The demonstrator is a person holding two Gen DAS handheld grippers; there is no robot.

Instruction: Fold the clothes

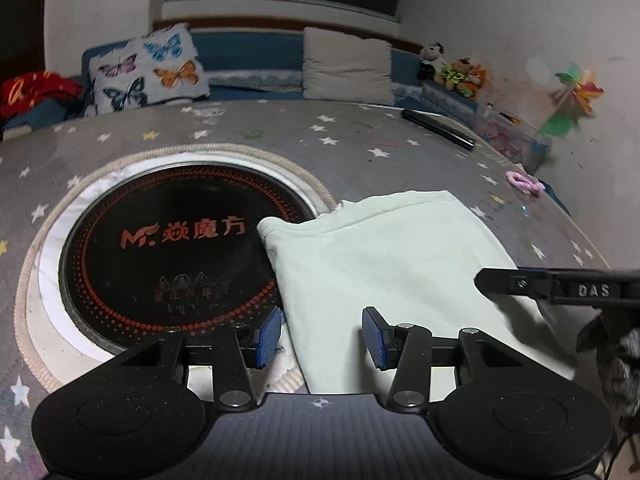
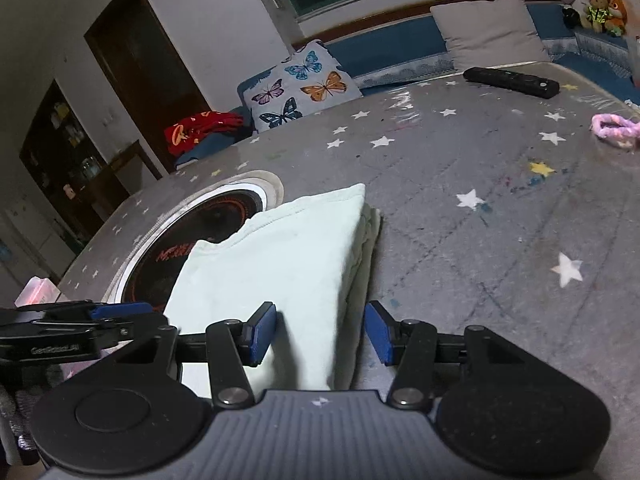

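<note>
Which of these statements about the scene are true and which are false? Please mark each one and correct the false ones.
1. The pale green garment lies folded, partly over the round black cooktop. True.
2. The left gripper is shut on the garment. False: its jaws stand open, with nothing pinched between them.
3. The right gripper is open. True.
4. The black remote control lies on the garment. False: it lies apart, at the far edge of the star-patterned table cover.
5. The butterfly cushion sits on the table. False: it sits on the blue bench behind the table.
</note>
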